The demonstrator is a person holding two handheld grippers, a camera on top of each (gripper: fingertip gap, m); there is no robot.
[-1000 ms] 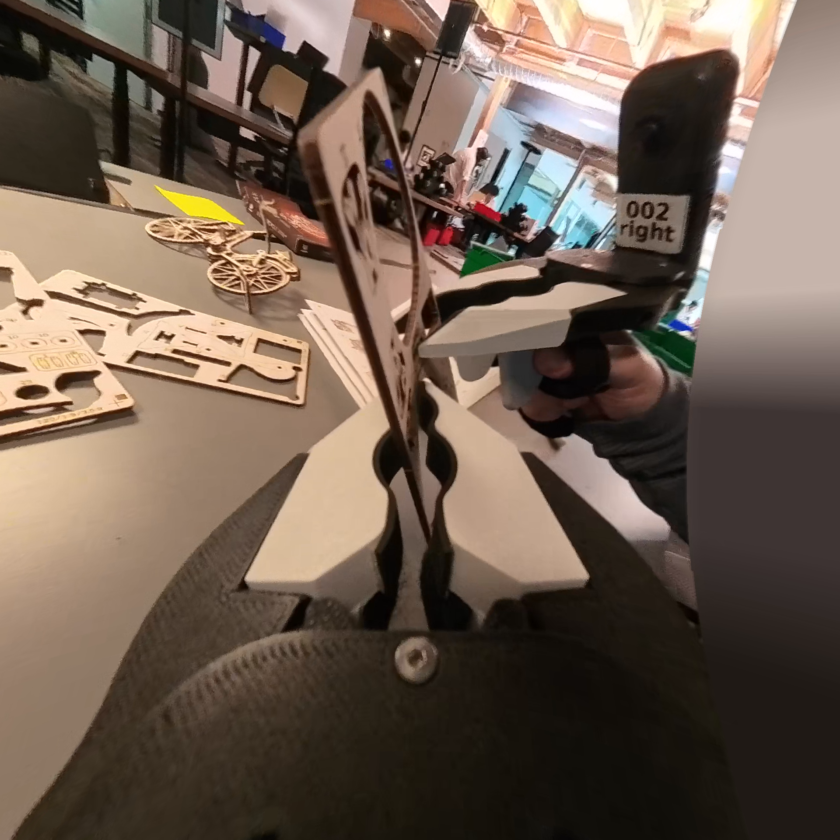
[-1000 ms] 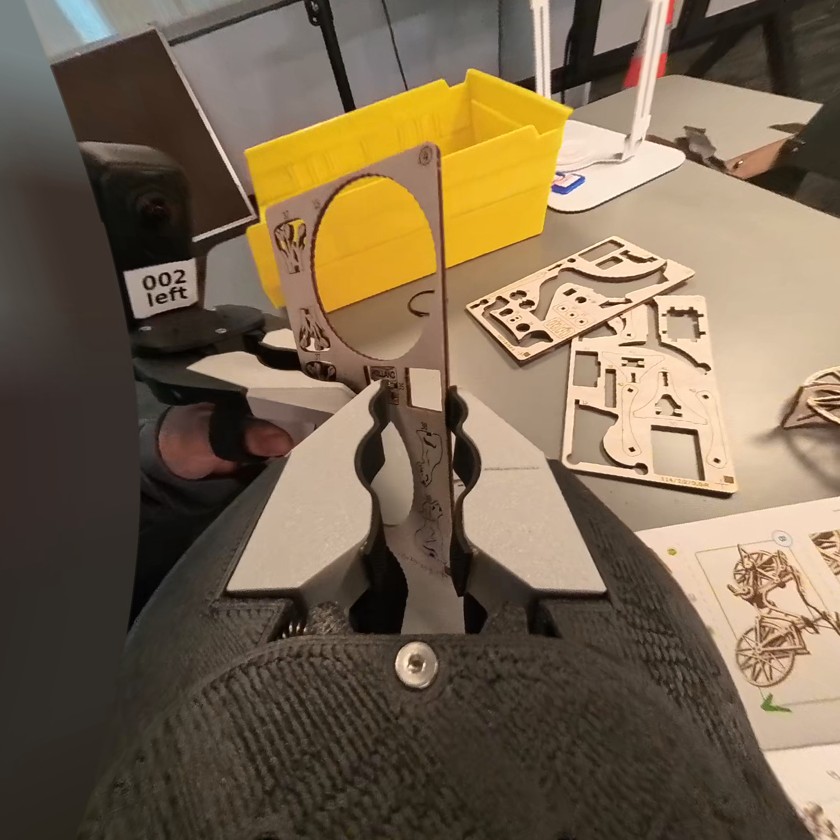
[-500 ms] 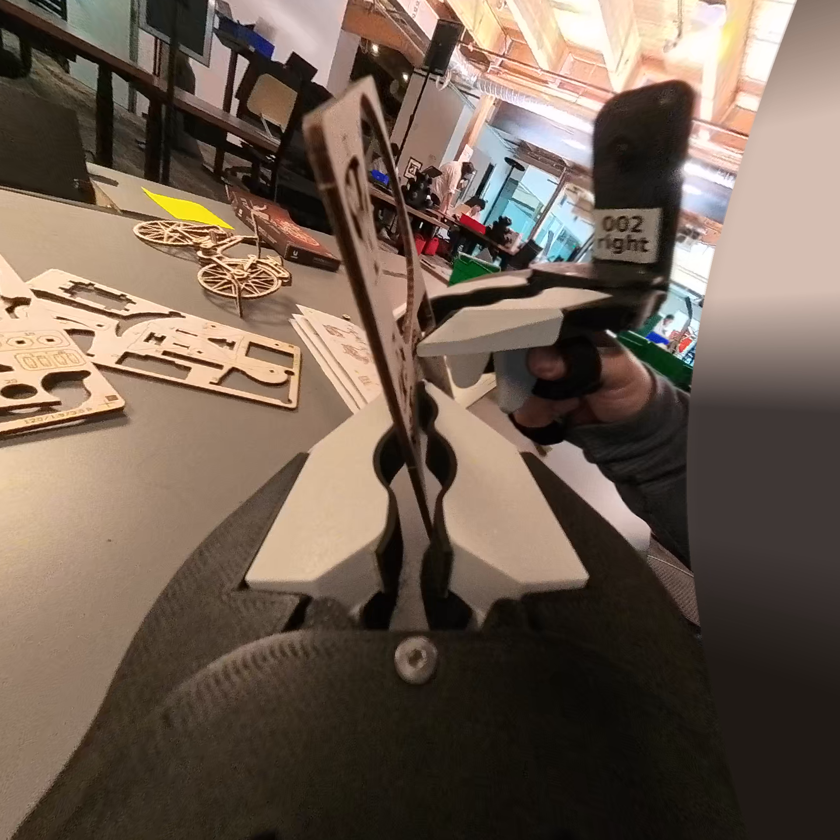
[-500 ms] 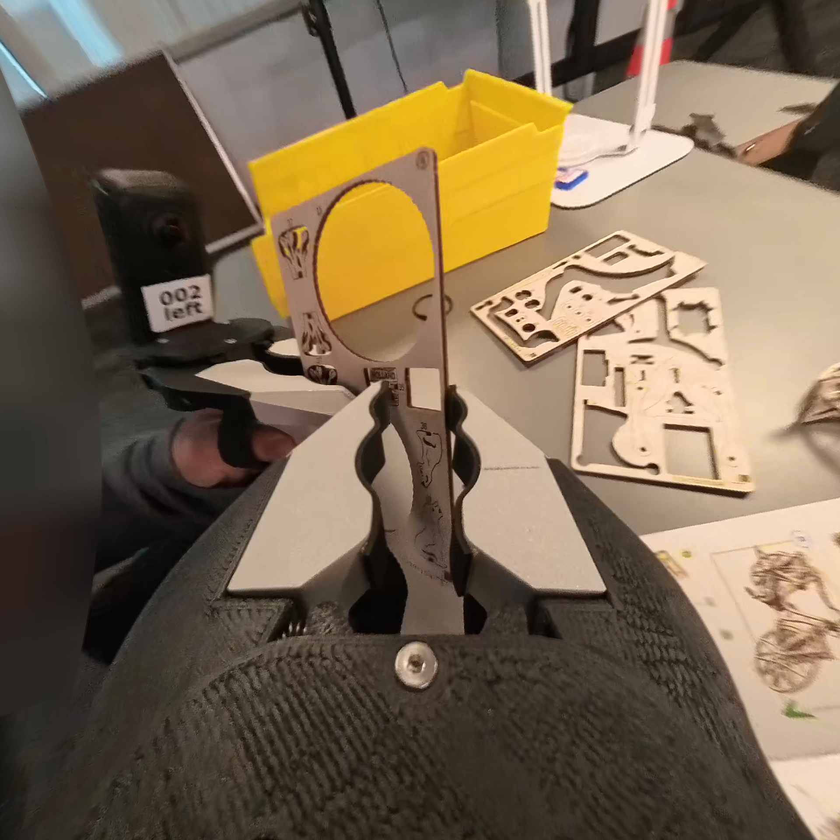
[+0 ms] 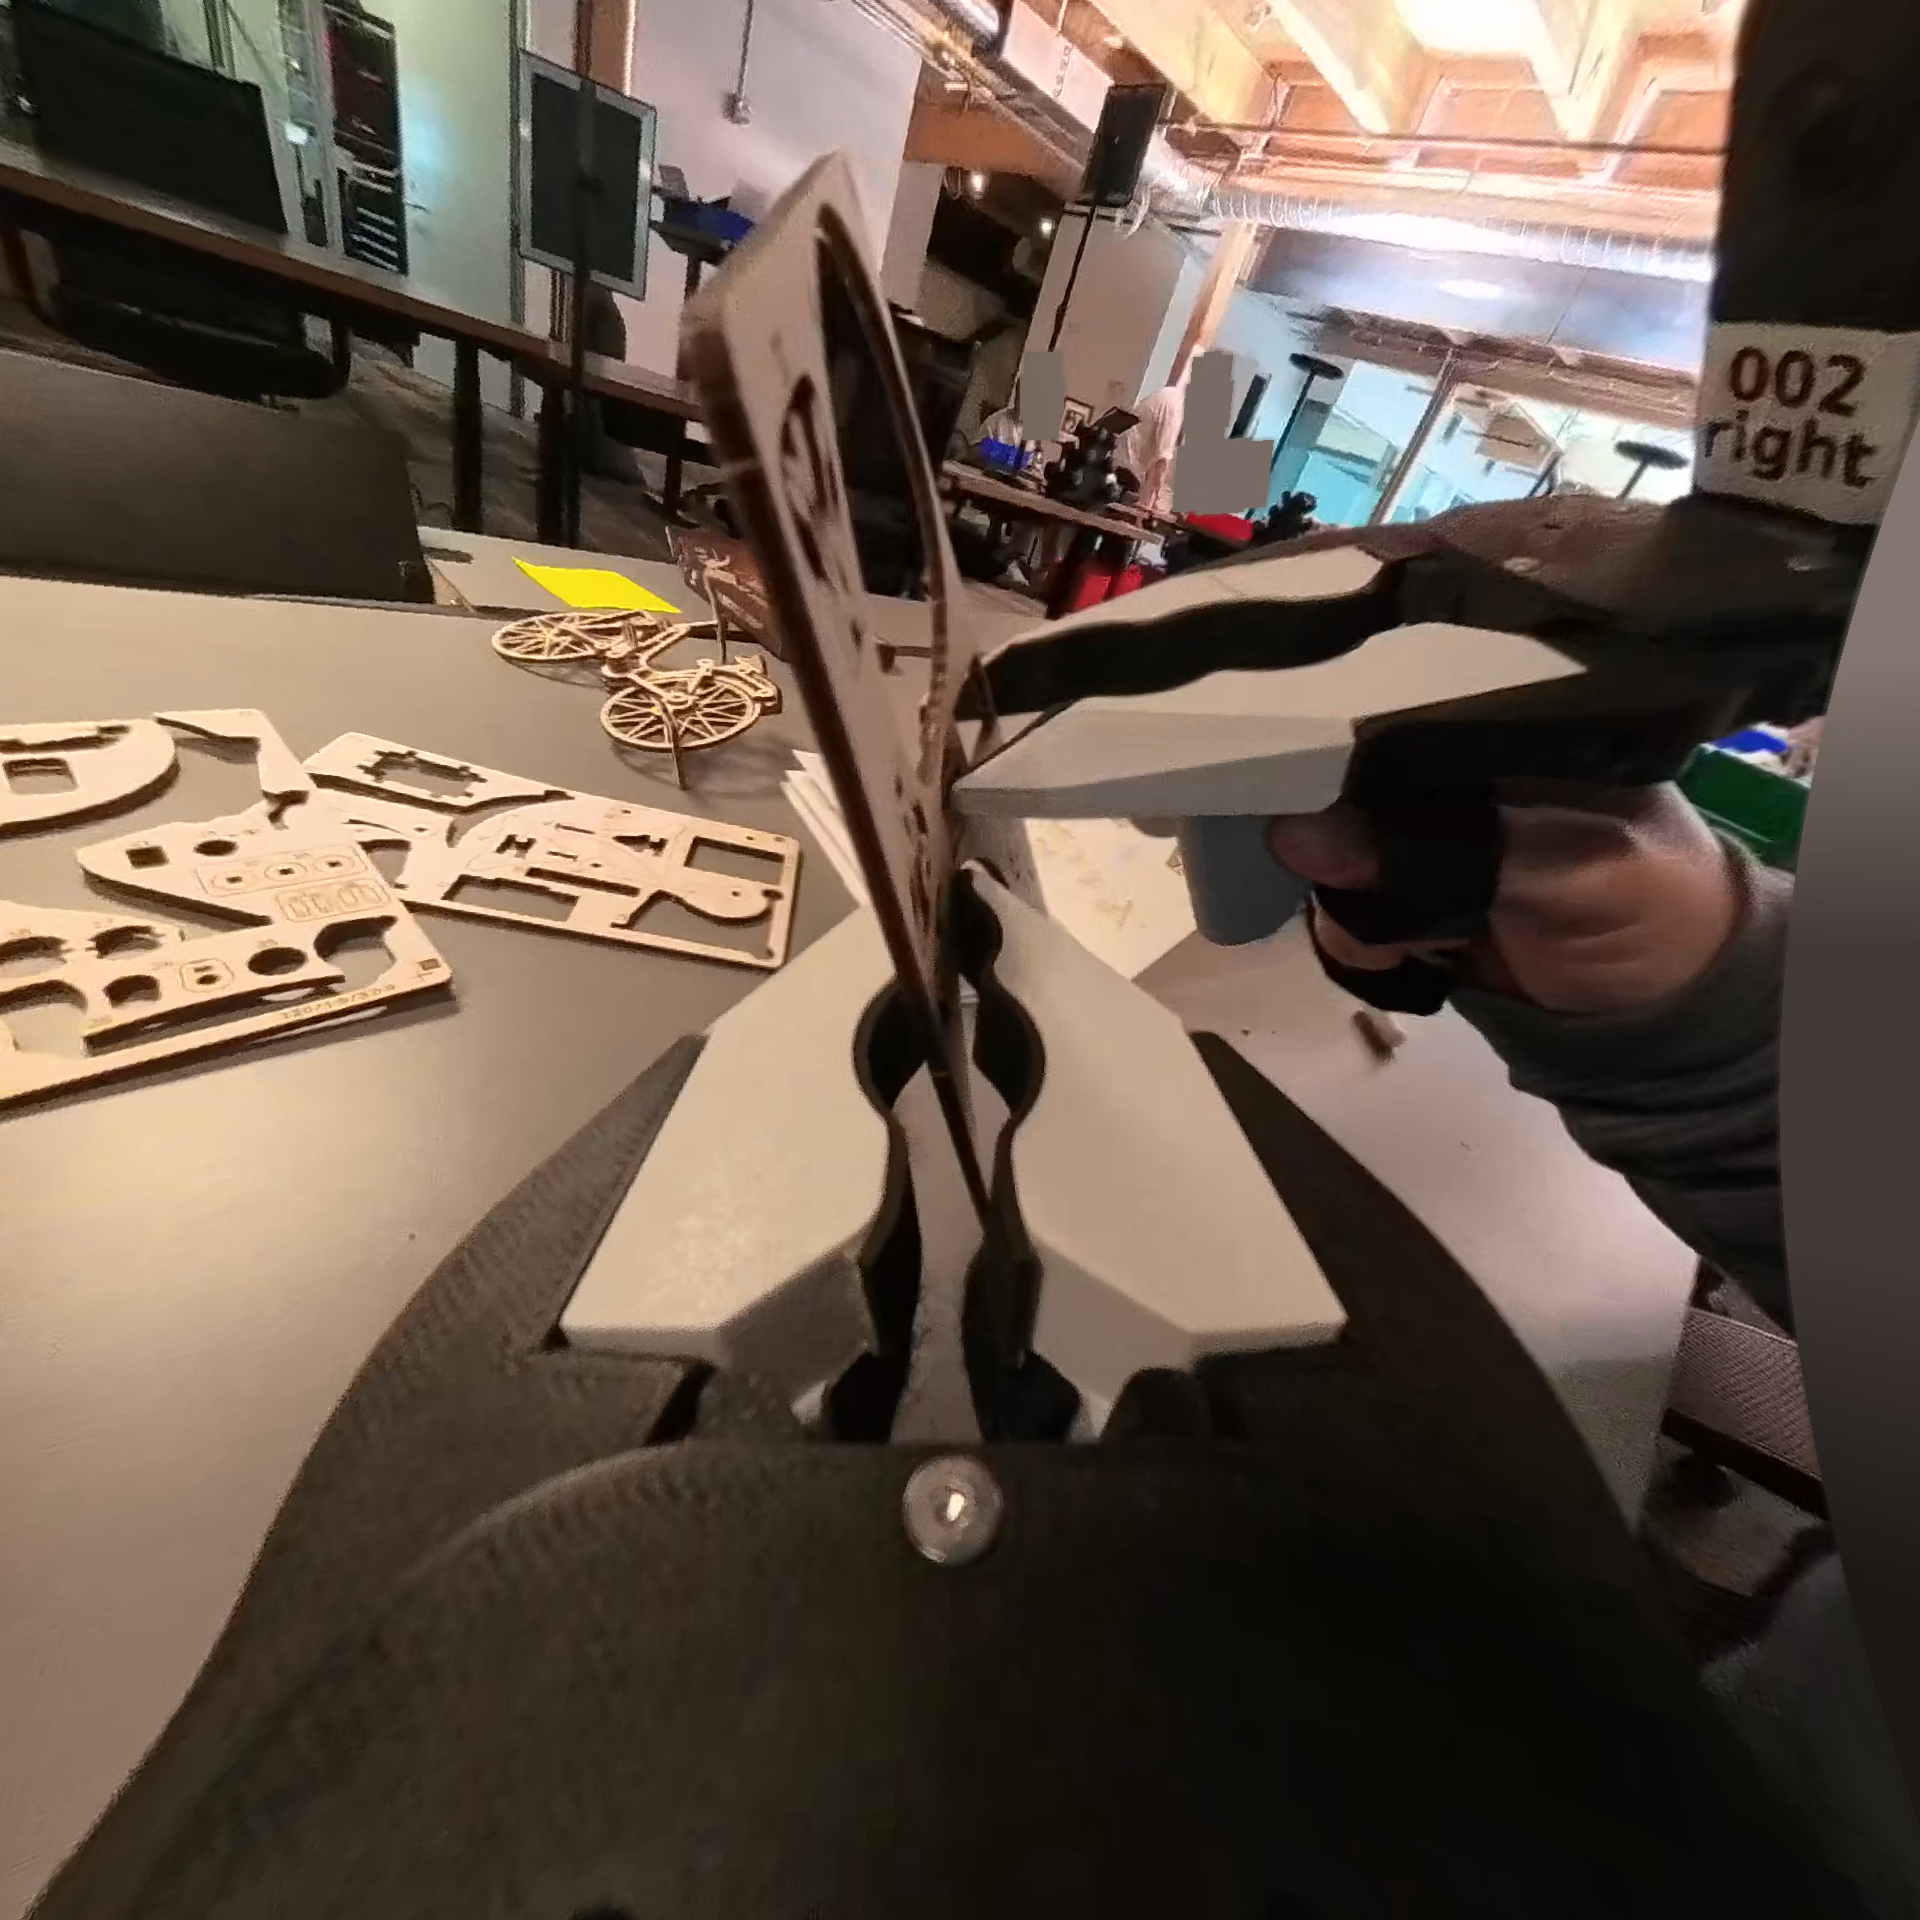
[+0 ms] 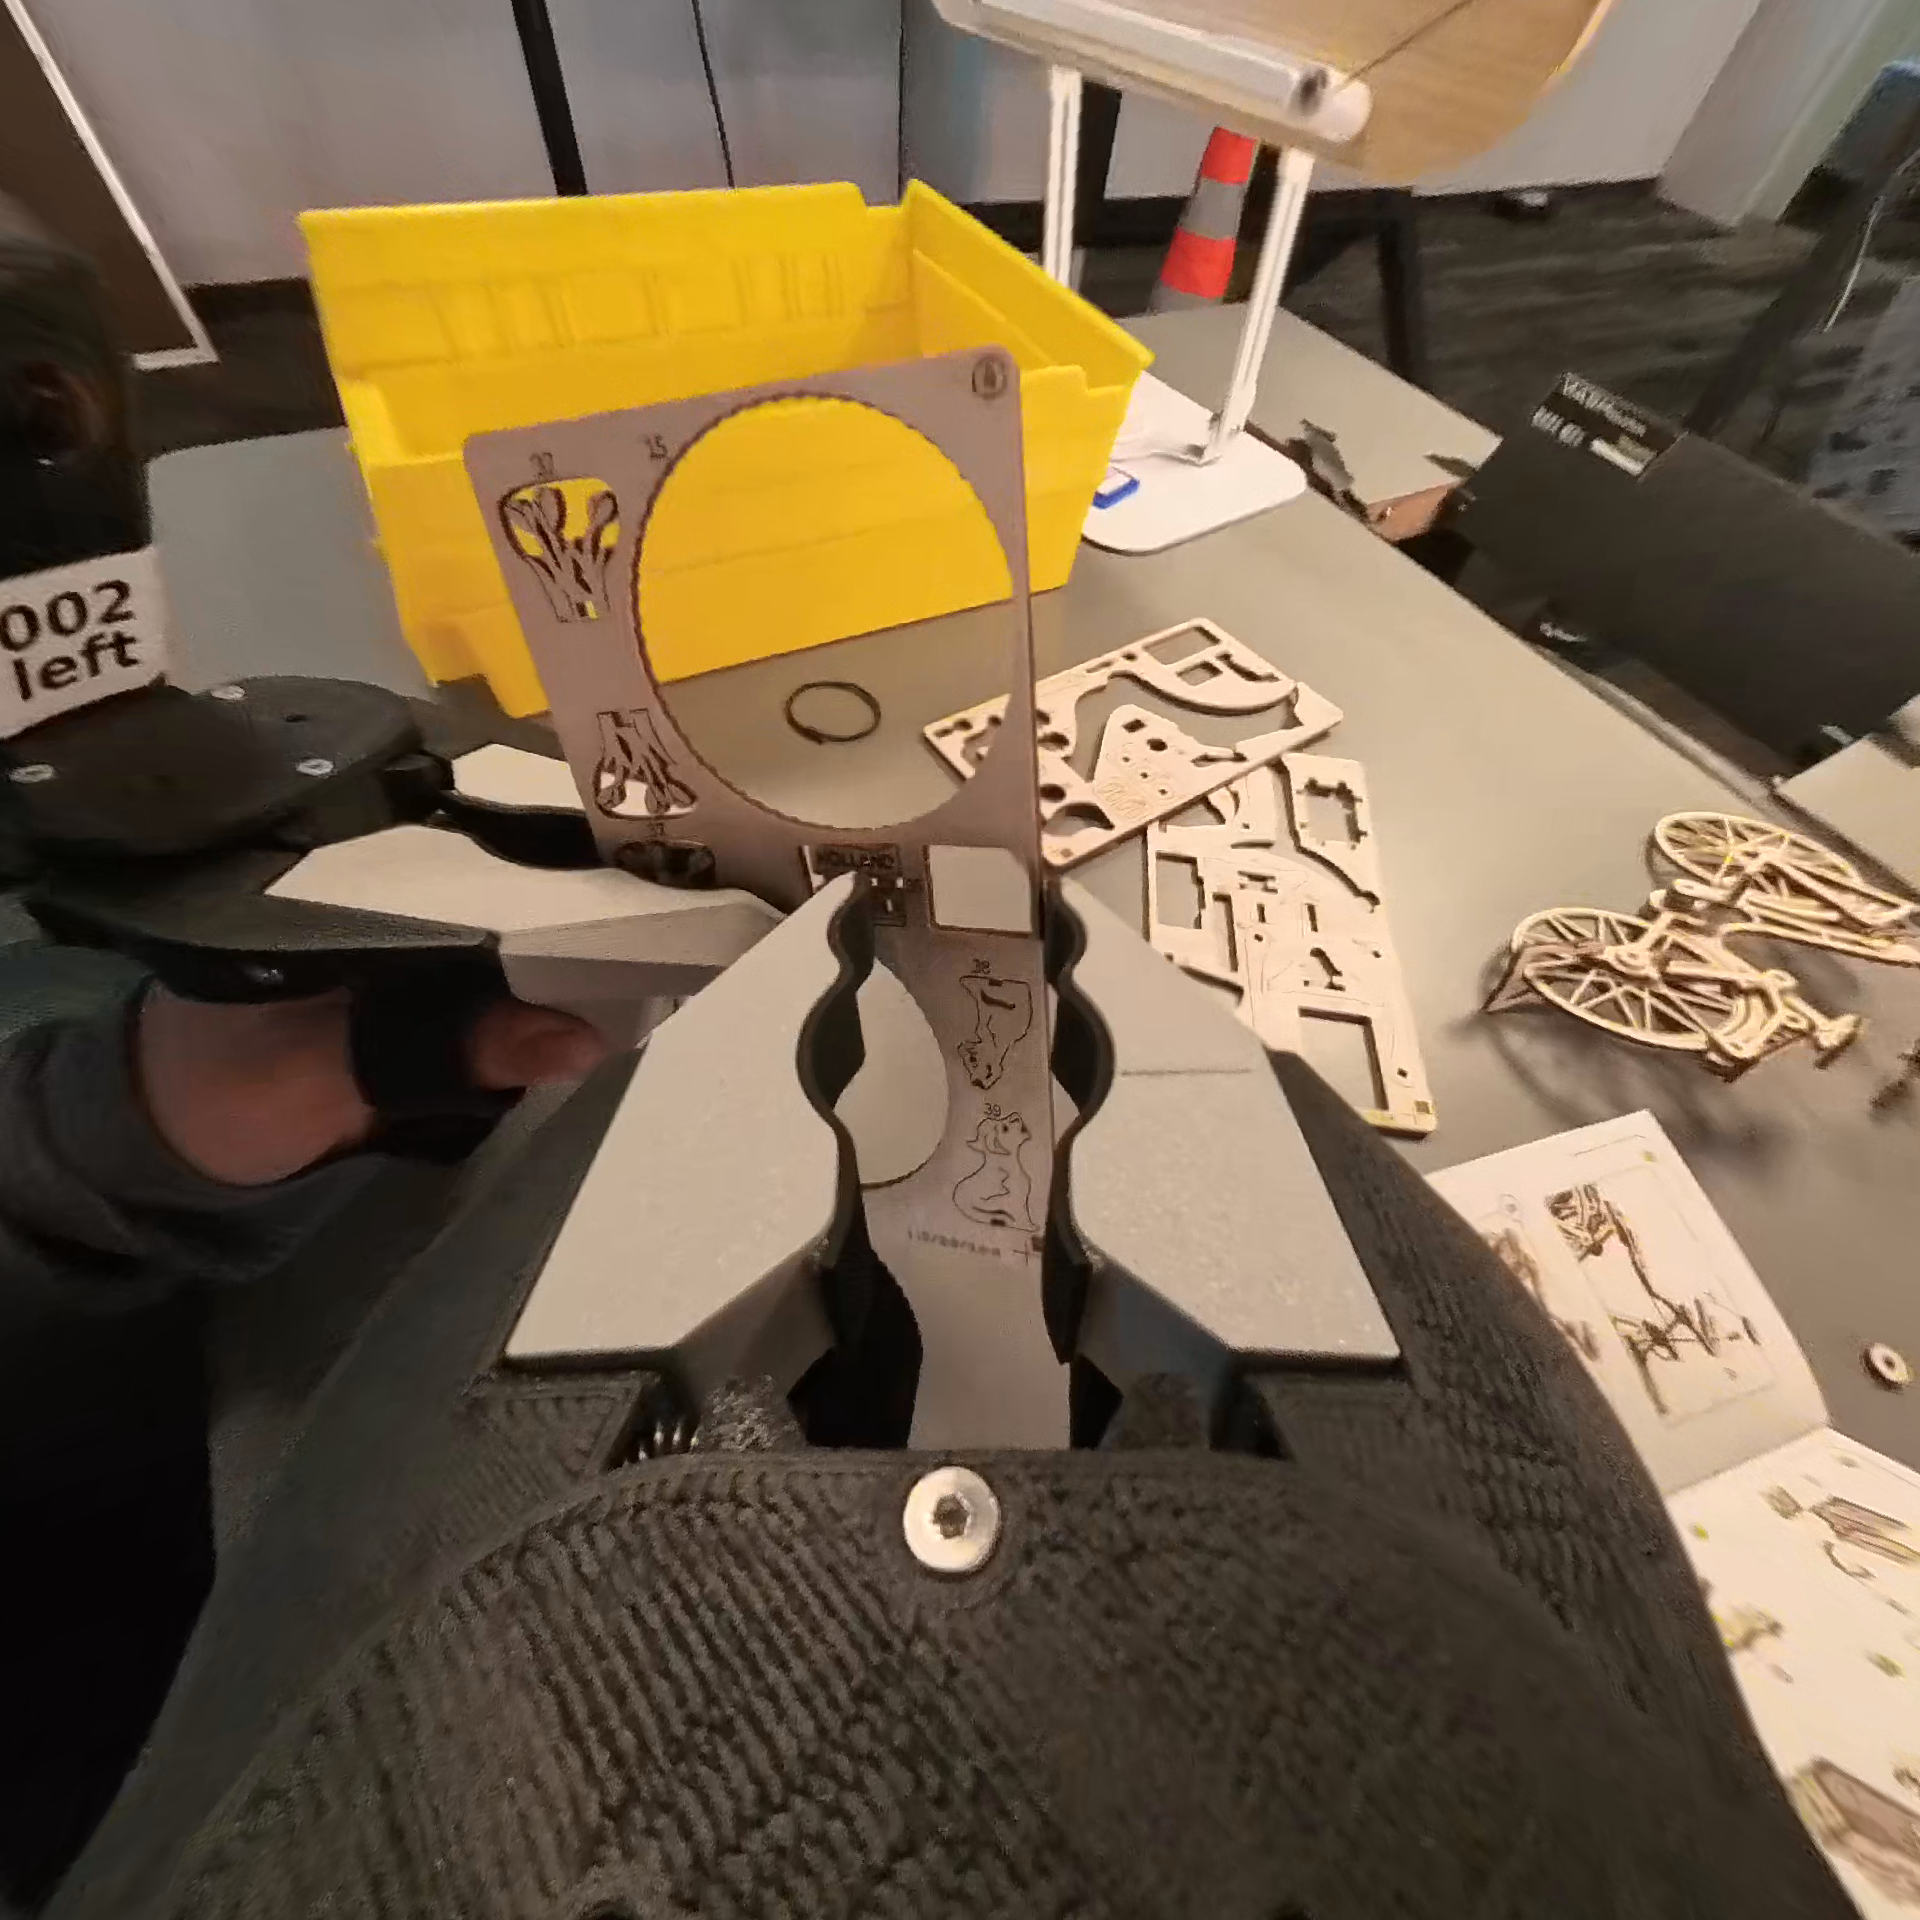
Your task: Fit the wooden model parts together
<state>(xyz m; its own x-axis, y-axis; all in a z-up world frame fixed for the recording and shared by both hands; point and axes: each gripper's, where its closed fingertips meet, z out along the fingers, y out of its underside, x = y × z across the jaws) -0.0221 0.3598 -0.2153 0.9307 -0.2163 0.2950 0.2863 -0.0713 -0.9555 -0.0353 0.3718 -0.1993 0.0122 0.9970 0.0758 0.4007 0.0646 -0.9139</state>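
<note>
I am holding one thin wooden sheet (image 6: 831, 665) up in the air over the grey table (image 5: 208, 1247). My left gripper (image 5: 951, 914) is squeezing the sheet near its bottom edge. My right gripper (image 6: 951, 914) is pinching the same sheet from the other side, with its fingers (image 5: 1195, 748) closed tight on the edge. The sheet is standing almost straight up, tipping a little. It has a big round hole. More wooden sheets (image 6: 1226, 831) and a little wooden bike (image 6: 1683, 956) are lying on the table. A yellow bin (image 6: 707, 343) is sitting behind.
</note>
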